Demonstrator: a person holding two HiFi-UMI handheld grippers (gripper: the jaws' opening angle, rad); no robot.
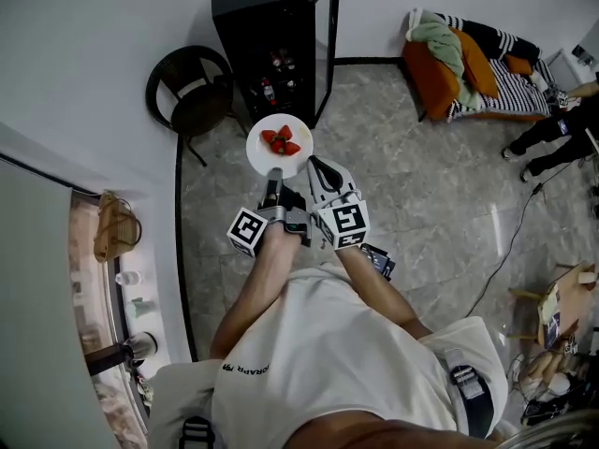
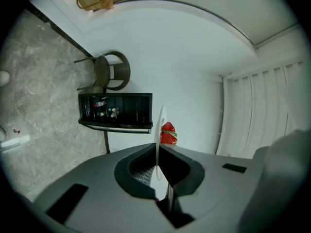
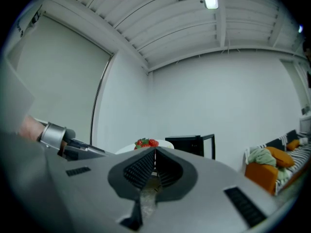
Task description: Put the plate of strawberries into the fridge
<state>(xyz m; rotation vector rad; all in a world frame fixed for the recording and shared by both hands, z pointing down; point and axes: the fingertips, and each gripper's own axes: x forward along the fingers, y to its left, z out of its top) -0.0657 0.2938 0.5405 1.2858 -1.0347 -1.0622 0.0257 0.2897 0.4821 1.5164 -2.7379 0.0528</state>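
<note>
left tongs (image 1: 273,178) pinch the strawberry plate (image 1: 281,123) by its rim.

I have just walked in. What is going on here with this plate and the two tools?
A person holds a two-jaw gripper in each hand. The left gripper is clamped on the rim of a round white plate that carries red strawberries. The right gripper is shut, with its tips by the plate's near edge, seemingly not clamping it. A small black fridge stands ahead with its door open. The plate is not yet inside.
</note>
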